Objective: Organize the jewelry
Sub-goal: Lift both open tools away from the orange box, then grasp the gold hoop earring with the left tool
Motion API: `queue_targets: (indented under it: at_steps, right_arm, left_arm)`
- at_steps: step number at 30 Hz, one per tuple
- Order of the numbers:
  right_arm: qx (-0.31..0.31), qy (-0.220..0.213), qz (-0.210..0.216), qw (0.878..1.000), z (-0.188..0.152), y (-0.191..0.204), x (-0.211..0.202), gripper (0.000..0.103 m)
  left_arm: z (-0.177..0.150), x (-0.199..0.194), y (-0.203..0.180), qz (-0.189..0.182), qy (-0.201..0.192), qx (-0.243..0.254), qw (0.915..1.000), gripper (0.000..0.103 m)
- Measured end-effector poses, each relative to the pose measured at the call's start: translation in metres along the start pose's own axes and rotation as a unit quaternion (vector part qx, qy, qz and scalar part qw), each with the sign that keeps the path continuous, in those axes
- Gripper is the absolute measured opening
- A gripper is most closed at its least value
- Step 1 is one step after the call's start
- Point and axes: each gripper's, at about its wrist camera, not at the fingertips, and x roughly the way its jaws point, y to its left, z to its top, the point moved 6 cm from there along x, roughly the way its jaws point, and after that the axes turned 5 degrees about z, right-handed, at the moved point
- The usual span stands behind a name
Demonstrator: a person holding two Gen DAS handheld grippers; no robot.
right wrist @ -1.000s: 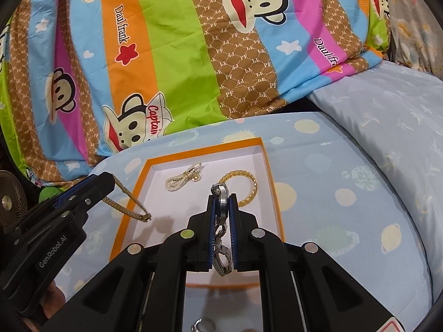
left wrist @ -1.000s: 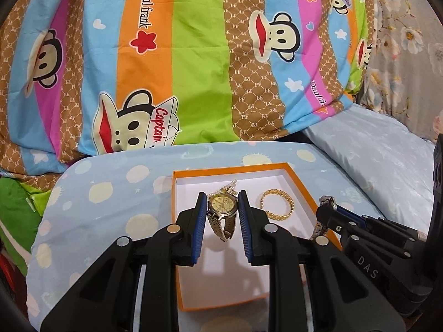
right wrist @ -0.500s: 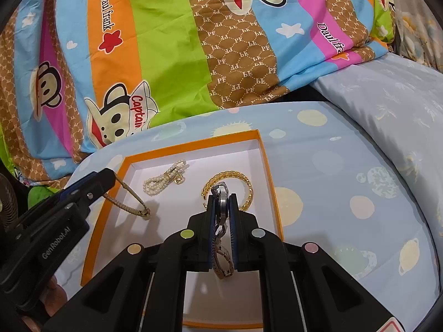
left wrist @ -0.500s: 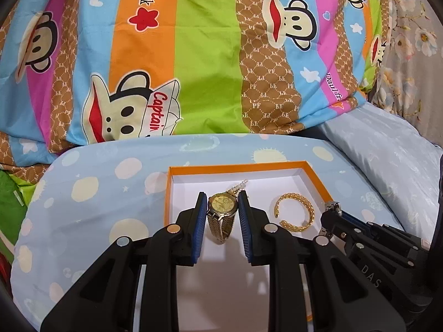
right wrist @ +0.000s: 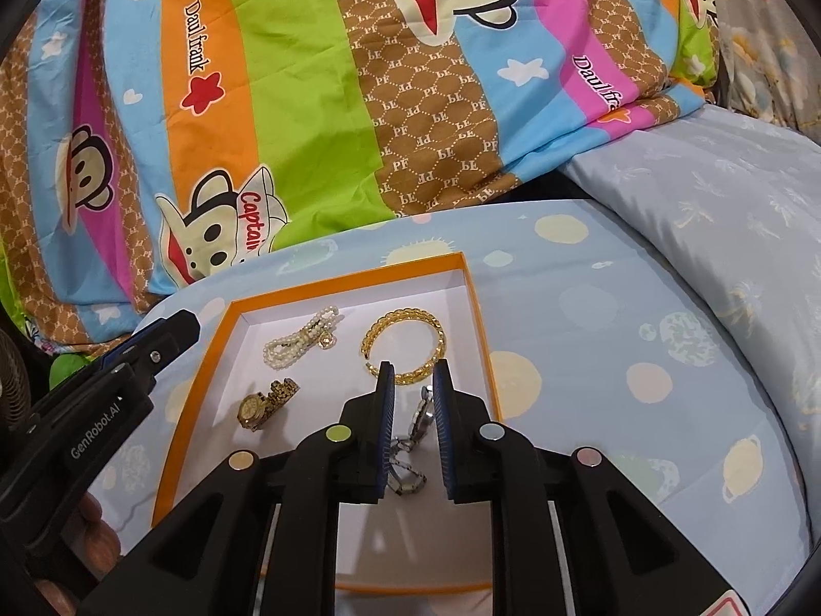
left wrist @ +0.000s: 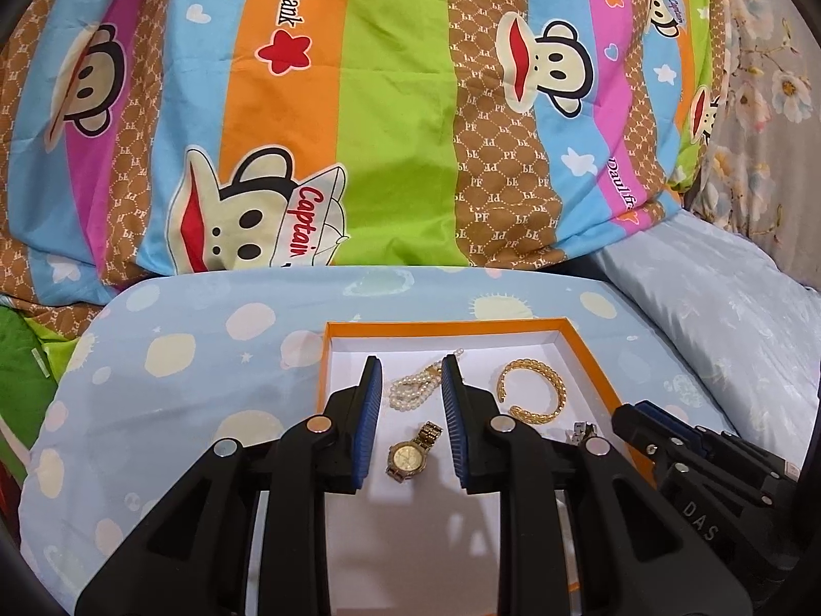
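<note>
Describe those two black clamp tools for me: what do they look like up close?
Both are matte black plastic with cut-out openings. Each ends in two fingers faced with ribbed blue pads. Round silver studs dot the left gripper; the right gripper has pale coloured ones. White lettering reads "GenRobot.AI" on the left one's side and "DAS" on the right's. No cables show.

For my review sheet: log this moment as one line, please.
left gripper: open, empty | right gripper: jaws just opened, silver watch between them | gold watch, pearl bracelet, gold bangle in orange box
</note>
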Motion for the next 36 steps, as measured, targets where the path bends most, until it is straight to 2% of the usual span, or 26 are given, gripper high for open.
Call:
queue_targets:
  at_steps: [4, 8, 13, 17, 27, 36]
  right_arm:
    - [0.001, -0.008, -0.003, 1.000, -0.011, -0.004, -0.024, 0.016]
    - [0.010, -0.009, -0.005, 1.000, -0.035, -0.010, -0.050, 0.016]
    - [0.025, 0.000, -0.002, 1.000, -0.070, -0.015, -0.074, 0.017]
    - [0.019, 0.009, -0.009, 1.000, -0.099, -0.014, -0.089, 0.017]
    - [0.016, 0.038, -0.012, 0.999, -0.151, -0.013, -0.110, 0.017]
    - [0.002, 0.046, -0.001, 0.999, -0.167, 0.009, -0.113, 0.017]
  left_arm:
    - [-0.005, -0.023, 0.009, 0.003, -0.005, 0.002, 1.0000, 0.023]
    - [-0.020, -0.048, 0.019, -0.001, -0.002, -0.003, 1.0000, 0.023]
    - [-0.055, -0.076, 0.025, 0.007, 0.011, 0.002, 0.9999, 0.023]
    - [-0.093, -0.088, 0.026, 0.003, 0.043, 0.001, 0.9991, 0.023]
    - [-0.144, -0.114, 0.025, -0.002, 0.068, 0.002, 0.9977, 0.023]
    - [-0.165, -0.119, 0.036, -0.013, 0.091, -0.012, 0.9957, 0.025]
